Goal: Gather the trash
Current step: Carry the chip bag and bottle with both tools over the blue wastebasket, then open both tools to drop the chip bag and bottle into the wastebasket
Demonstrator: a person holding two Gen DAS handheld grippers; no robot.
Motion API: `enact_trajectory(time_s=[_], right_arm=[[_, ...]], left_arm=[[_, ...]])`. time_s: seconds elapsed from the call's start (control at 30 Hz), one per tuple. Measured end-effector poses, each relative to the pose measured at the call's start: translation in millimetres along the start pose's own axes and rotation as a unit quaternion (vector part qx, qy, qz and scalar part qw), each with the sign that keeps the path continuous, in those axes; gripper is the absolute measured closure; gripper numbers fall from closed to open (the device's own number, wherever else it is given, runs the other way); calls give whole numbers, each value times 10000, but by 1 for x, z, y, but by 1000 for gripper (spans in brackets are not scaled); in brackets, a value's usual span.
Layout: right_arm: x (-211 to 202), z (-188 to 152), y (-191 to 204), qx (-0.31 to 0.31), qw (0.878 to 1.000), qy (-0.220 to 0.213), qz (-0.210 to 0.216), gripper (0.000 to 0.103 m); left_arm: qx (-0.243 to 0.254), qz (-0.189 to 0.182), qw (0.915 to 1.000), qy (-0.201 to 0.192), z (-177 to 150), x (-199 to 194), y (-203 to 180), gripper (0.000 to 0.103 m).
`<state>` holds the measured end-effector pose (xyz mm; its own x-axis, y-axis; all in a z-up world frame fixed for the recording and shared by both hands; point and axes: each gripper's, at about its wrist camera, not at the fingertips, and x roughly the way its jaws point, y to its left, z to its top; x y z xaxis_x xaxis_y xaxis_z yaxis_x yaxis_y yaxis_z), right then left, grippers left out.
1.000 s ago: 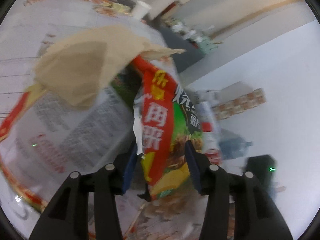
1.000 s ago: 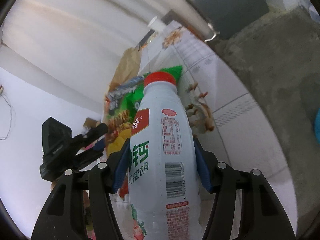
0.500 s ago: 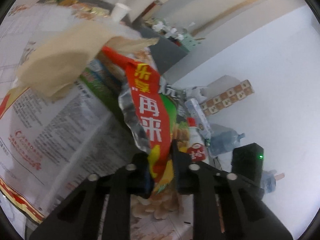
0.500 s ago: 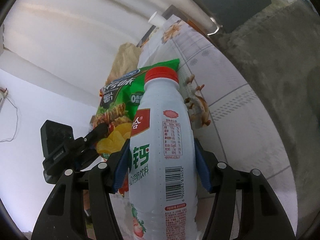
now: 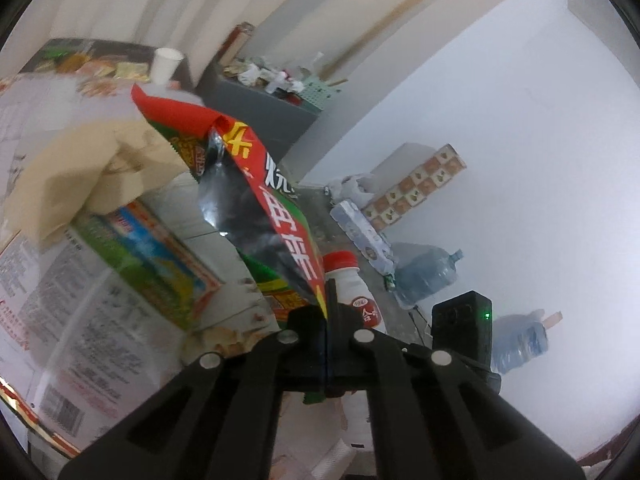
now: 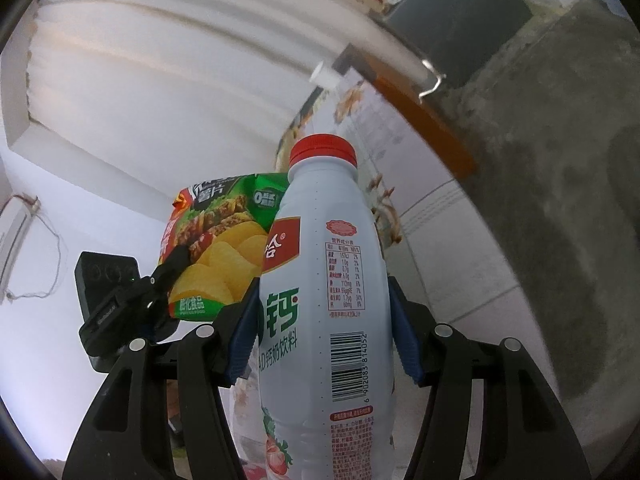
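left gripper (image 5: 327, 300) clamped tight on the chip bag (image 5: 276, 216), bag lifted off the table (image 5: 120, 320). left view shows its silver inside; right view shows its printed front (image 6: 224, 240). right gripper (image 6: 322, 328) clamped on the milk drink bottle (image 6: 324, 280), red cap up. paper cup (image 5: 165, 65) far back on the table.
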<state>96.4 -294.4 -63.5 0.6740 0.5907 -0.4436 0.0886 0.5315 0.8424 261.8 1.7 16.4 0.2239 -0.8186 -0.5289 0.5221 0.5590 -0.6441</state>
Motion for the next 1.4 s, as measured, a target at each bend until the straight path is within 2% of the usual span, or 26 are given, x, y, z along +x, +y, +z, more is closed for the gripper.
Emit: enact_trajectory(time_s=[0.27, 0.4, 0.53, 0.63, 0.73, 0.77, 0.8, 0.97, 1.0, 1.1, 1.2, 1.23, 1.27, 1.3, 1.37, 1.4], right_arm=[[-60, 0, -34, 459, 9963, -725, 59, 47], [-100, -2, -67, 823, 9895, -1182, -77, 47], [-148, -3, -117, 1356, 9734, -1740, -614, 47], [-178, -4, -163, 1873, 9559, -2047, -959, 47], [-194, -4, -208, 2335, 9398, -2162, -1245, 47], [-195, -2, -222, 2472, 9346, -2166, -1360, 47], [-194, 0, -232, 2537, 9319, -2141, -1459, 47], [-192, 14, -281, 2794, 9234, -1895, -1825, 47], [-198, 8, -286, 2813, 9230, -1849, -1866, 47], [-189, 23, -312, 2971, 9171, -1744, -2007, 47], [-187, 30, -333, 3113, 9135, -1687, -2002, 46], [-185, 33, -341, 3164, 9118, -1682, -2004, 46], [-184, 36, -349, 3203, 9097, -1684, -2038, 45], [-187, 38, -353, 3229, 9081, -1678, -2070, 44], [-188, 41, -365, 3349, 9014, -1703, -2153, 40], [-187, 43, -369, 3400, 8993, -1724, -2144, 39]], left_arm=[[718, -321, 9965, 278, -3, 40, -70, 103], [1109, -387, 9905, 717, -9, 90, -110, 103], [1404, -372, 9798, 1373, -15, 162, -143, 103], [1697, -333, 9660, 1923, -27, 226, -167, 103], [2281, 83, 9423, 2450, -46, 292, -185, 103], [2506, 252, 9311, 2637, -54, 319, -189, 103], [2663, 334, 9219, 2793, -60, 339, -192, 103], [3078, 580, 8919, 3262, -85, 419, -192, 103], [3106, 593, 8886, 3323, -86, 431, -191, 103], [3205, 702, 8737, 3591, -99, 473, -187, 103], [3218, 872, 8660, 3726, -106, 507, -181, 102], [3219, 946, 8650, 3731, -107, 518, -180, 100], [3215, 1098, 8638, 3721, -108, 530, -177, 89], [3185, 1224, 8650, 3680, -107, 536, -177, 73], [3109, 1365, 8757, 3433, -105, 543, -175, 60], [3088, 1380, 8783, 3379, -104, 544, -175, 58]])
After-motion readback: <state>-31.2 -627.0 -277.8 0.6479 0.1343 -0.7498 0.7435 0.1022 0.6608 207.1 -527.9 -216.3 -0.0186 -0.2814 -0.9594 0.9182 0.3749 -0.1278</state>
